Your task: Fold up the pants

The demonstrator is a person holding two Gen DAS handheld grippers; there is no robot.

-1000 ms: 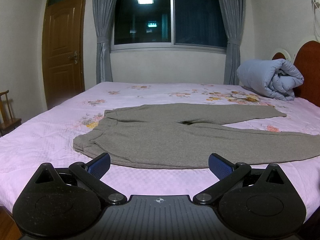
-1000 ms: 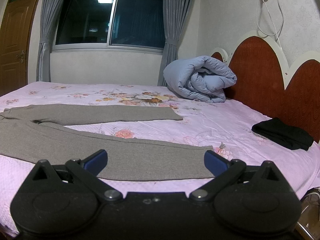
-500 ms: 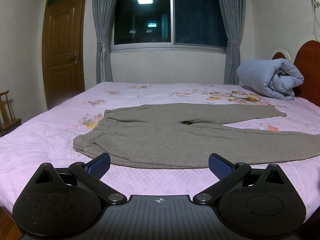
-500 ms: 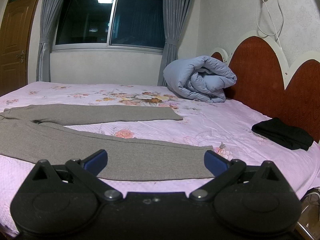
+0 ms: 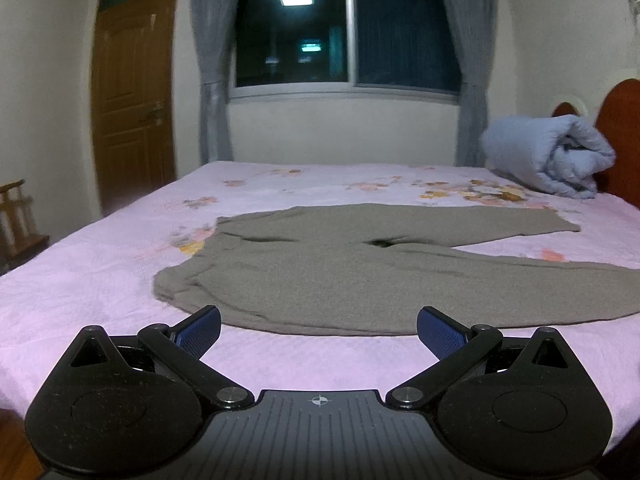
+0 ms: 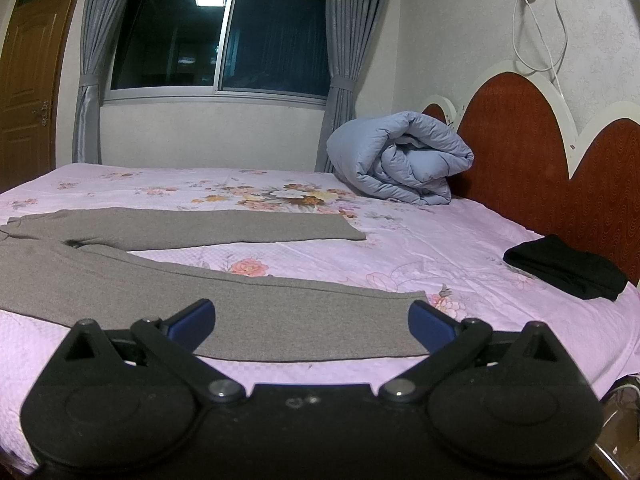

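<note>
Only right wrist view shows black garment (image 6: 566, 270) beside pants (image 6: 224, 300).

The right gripper (image 6: 311, 328), blue-padded jaws spread wide, hovers at the near leg's hem of flat grey knit pants (image 6: 168, 280) on a pink floral bedsheet (image 6: 420, 240), with a rolled pale-blue quilt (image 6: 400, 160) and a folded black garment (image 6: 568, 268) near the headboard.

no readable text, label or number shows anywhere.

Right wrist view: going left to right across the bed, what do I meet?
Grey knit pants spread flat → rolled pale blue quilt by the headboard → folded black garment at the right edge.
</note>
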